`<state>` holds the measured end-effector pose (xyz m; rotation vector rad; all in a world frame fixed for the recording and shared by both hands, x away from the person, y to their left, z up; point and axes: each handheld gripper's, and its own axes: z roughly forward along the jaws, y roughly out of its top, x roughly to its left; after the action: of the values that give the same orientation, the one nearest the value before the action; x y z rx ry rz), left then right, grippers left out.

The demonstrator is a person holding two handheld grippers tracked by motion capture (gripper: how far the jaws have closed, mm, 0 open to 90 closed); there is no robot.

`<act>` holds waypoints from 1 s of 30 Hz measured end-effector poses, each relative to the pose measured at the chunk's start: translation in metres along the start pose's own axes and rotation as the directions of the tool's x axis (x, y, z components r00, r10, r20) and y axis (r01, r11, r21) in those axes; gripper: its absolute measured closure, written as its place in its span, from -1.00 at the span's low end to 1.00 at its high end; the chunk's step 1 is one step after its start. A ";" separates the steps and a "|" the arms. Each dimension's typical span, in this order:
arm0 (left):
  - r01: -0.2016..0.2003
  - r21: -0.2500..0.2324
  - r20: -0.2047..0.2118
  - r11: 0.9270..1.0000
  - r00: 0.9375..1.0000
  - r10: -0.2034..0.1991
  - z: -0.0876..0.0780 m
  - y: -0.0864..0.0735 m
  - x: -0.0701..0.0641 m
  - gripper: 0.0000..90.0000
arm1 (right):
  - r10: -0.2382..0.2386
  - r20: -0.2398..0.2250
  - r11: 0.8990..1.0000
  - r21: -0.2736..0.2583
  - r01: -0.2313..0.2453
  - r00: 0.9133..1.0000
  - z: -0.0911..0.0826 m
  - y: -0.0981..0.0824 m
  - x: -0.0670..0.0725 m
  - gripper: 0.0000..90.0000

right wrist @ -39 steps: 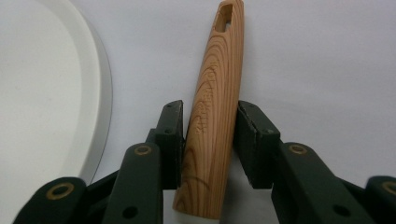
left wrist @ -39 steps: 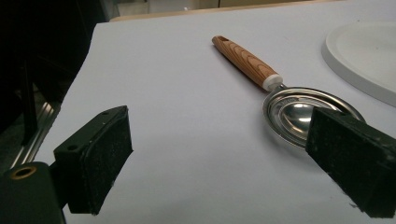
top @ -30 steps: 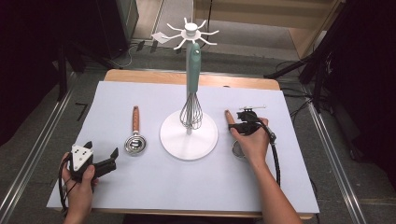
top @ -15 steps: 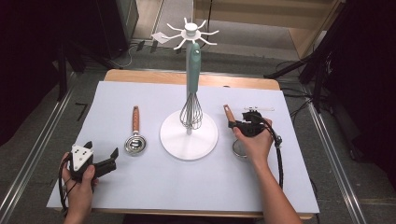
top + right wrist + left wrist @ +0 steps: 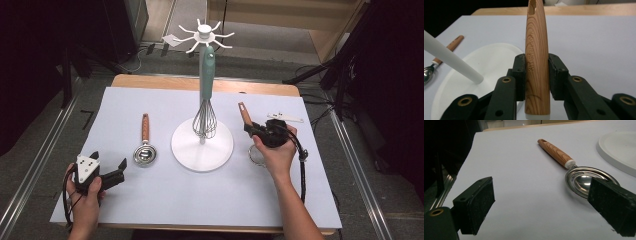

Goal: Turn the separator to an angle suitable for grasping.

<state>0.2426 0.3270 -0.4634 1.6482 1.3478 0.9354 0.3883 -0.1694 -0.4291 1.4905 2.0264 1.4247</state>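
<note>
While the right gripper (image 5: 256, 131) clamps the strainer (image 5: 250, 127) by its wooden handle beside the white stand (image 5: 202, 145) (high view), the left gripper (image 5: 541, 207) gapes wide before a spoon (image 5: 579, 176); the right gripper view shows pads (image 5: 520, 72) pressing that handle (image 5: 536, 57).

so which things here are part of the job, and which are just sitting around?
In the job:
- strainer with wooden handle, clamped in the right gripper
- white hanging stand with hooks on top
- whisk hung on the stand

Lying about:
- metal scoop with wooden handle, flat on the sheet
- left gripper, jaws open, holding nothing
- small white piece at the table's far right
</note>
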 end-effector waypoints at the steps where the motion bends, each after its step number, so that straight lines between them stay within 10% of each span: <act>1: 0.001 -0.001 -0.001 1.000 1.000 -0.001 0.000 0.000 0.000 -0.83 | -0.013 -0.012 1.000 -0.019 0.013 1.000 -0.002 0.001 0.001 0.60; 30: -0.004 0.004 0.001 1.000 1.000 0.004 0.000 0.000 0.000 -0.83 | -0.134 -0.125 0.964 -0.246 0.100 0.983 -0.034 0.013 0.019 0.60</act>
<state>0.2425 0.3269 -0.4633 1.6548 1.3476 0.9348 0.3648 -0.1721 -0.3957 1.1822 1.9022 1.6969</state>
